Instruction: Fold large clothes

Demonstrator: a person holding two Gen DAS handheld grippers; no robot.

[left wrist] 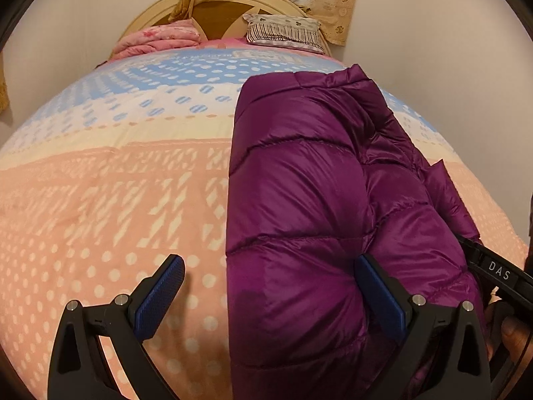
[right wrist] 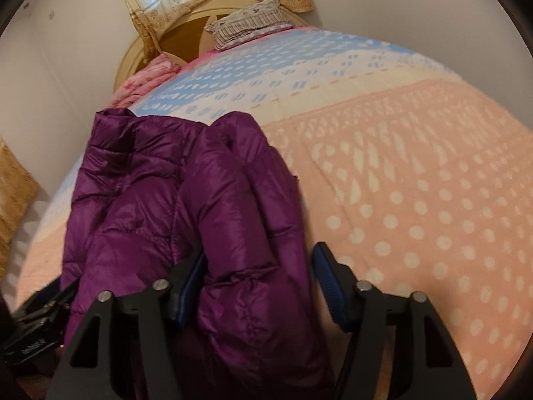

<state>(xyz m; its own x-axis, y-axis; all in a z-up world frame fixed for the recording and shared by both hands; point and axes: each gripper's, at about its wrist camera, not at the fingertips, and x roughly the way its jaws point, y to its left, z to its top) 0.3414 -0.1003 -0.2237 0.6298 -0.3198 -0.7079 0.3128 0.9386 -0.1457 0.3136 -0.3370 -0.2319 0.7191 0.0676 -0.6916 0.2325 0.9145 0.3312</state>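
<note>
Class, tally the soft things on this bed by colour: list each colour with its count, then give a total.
Purple: 1, the puffer jacket
Pink: 1, the folded quilt
Striped grey-white: 1, the pillow
Pink, cream and blue dotted: 1, the bedspread
Total: 4

Glossy purple quilted down jacket [left wrist: 299,200] [right wrist: 186,206]: lying lengthwise on the bed, folded into a long, puffy bundle, collar end pointing toward the headboard, bottom end reaching the foot edge, one panel lying doubled over the other.
</note>
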